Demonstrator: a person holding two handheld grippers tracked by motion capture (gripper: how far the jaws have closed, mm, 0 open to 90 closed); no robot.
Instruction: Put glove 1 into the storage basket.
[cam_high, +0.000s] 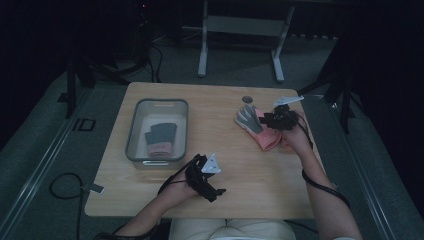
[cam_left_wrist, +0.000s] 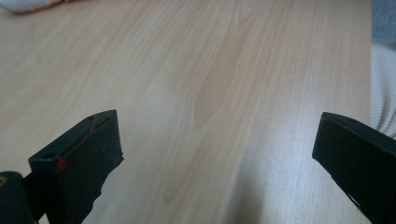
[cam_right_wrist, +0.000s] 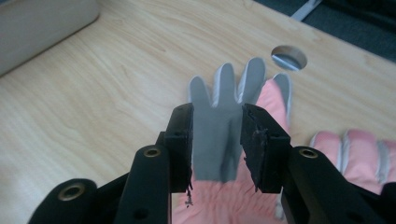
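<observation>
- High view: my right gripper sits over the pink-and-grey glove near the table's far right corner; my left gripper hovers over bare wood by the near edge. A grey bin at the left holds another glove.
- Left gripper view: the jaws stand wide, with bare wood between them.
- Right gripper view: the jaws are narrow, the glove's grey palm between them; whether the pads press on it I cannot tell.

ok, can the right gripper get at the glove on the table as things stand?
Probably yes. The right gripper already sits over the grey-and-pink glove, its jaws part-closed around the palm with nothing between; whether the pads press yet is unclear.
</observation>
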